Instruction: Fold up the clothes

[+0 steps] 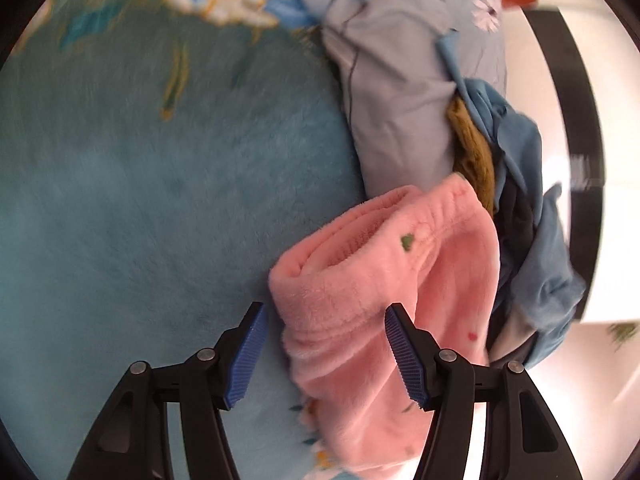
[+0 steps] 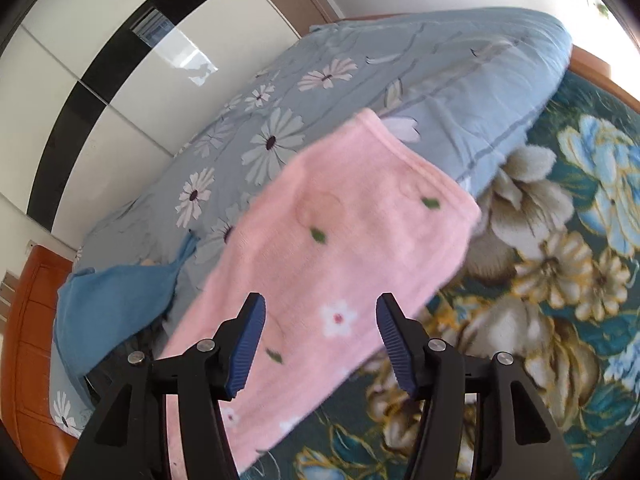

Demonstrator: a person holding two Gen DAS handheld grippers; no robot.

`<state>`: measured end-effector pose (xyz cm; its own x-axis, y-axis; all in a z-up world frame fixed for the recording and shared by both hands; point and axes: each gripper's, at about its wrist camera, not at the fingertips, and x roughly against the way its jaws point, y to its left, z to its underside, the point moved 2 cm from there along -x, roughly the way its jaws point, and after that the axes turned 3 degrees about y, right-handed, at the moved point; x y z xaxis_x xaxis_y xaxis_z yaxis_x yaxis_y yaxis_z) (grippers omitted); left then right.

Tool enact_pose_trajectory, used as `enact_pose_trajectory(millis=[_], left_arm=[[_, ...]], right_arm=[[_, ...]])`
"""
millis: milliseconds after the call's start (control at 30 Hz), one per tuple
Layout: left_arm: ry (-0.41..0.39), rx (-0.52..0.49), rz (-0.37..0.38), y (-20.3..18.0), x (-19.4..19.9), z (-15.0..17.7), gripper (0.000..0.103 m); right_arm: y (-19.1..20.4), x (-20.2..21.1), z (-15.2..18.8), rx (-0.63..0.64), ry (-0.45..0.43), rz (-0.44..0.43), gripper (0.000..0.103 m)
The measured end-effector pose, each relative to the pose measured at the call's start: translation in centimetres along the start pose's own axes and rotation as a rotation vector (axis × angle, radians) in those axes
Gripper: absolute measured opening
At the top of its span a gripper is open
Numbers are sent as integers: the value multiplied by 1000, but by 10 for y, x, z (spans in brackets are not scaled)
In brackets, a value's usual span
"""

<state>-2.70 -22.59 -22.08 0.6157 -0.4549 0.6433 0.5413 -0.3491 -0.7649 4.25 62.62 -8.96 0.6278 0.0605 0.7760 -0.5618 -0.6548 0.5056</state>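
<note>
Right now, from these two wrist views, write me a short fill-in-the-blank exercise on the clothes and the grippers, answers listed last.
1. The fleece garment between the left gripper fingers is ____ in colour.
2. The jaws of the right gripper stand ____, gripping nothing.
3. The grey-blue quilt behind the garment is printed with white ____.
4. Left of the garment in the right wrist view lies a plain ____ cloth.

Missing words: pink; open; daisies; blue

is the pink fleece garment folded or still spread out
Folded, at least partly: the pink garment shows doubled layers with a rolled edge in the left wrist view. Both grippers are open around it.
</note>
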Motion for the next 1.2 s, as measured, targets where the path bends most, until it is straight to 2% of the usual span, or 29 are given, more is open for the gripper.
enact_pose_trajectory(millis=[67,200,233,333,367,467,567,700,867,1033,1133,1167,1200], left_arm=[[5,43,32,15,-6,4,65],[-52,10,65,14,-15,3,63],[-68,-2,63,12,-17,3,60],[-79,-1,57,7,-20,2,36],[-82,0,54,6,-20,1,31],[-100,-27,39,-10,-13,1,27],[-126,-65,79,-32,5,1,27],[-134,-124,115,-59,26,-6,27],[-128,-165,86,-80,32,-13,27],[-141,-141,69,-78,30,-14,27],[-146,-124,69,-83,27,-9,27],[-148,-121,68,-83,28,-9,27],[-150,-119,68,-83,28,-9,27]], right_arm=[[-18,2,18,-44,22,11,59],[-50,5,49,-129,53,27,59],[-55,4,54,-147,58,28,59],[-66,0,66,-190,72,27,59],[-67,-3,67,-199,75,25,59],[-67,-11,69,-212,81,1,59],[-63,-23,66,-222,75,-50,59],[-70,-45,53,-302,8,-137,59],[-88,-71,27,-396,-93,-213,59],[-93,-100,6,-423,-113,-268,59],[-88,-109,-2,-449,-109,-351,59],[-85,-112,-4,-456,-101,-379,55],[-81,-113,-6,-458,-95,-387,44]])
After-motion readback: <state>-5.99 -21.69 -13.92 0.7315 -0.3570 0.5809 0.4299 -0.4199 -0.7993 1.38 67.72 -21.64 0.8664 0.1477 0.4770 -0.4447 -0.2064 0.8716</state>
